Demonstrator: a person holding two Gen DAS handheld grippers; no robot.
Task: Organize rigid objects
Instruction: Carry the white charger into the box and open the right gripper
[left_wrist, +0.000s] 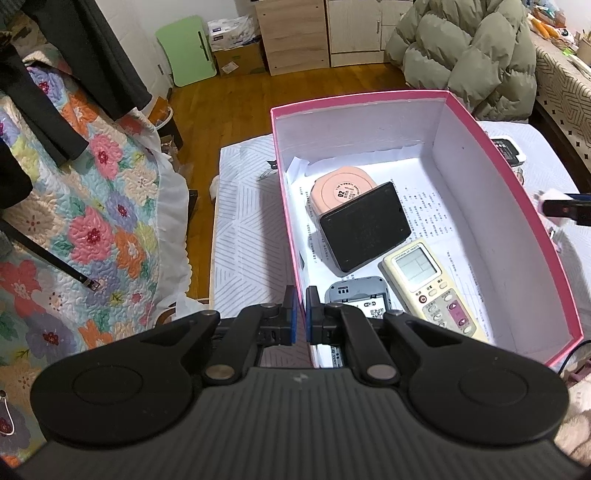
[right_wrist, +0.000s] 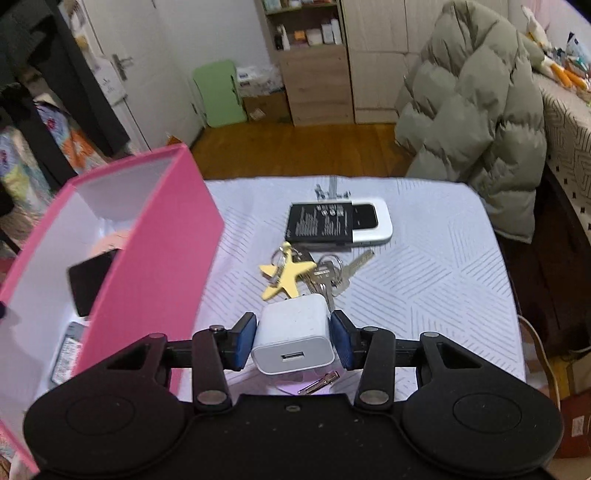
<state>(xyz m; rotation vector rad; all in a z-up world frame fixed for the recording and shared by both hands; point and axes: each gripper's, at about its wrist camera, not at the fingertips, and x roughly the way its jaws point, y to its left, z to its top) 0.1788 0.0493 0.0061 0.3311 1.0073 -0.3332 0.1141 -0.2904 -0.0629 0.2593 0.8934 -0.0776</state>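
A pink box (left_wrist: 517, 206) with white inner walls stands on the small white table (right_wrist: 424, 277). Inside it lie a pink round compact (left_wrist: 334, 190), a black flat case (left_wrist: 364, 227), a cream remote (left_wrist: 432, 288) and a grey device (left_wrist: 356, 297). My left gripper (left_wrist: 301, 314) is shut on the box's near left wall. My right gripper (right_wrist: 293, 338) is shut on a white USB charger (right_wrist: 295, 328), just right of the box (right_wrist: 159, 258). From the left wrist, that gripper (left_wrist: 565, 208) shows at the far right edge.
On the table beyond the charger lie keys with a yellow star tag (right_wrist: 286, 275), a black battery on a white pocket router (right_wrist: 340, 223), and a small loose key (right_wrist: 321, 382). A green puffy jacket (right_wrist: 472, 122) hangs at the right; a floral quilt (left_wrist: 92, 206) lies at the left.
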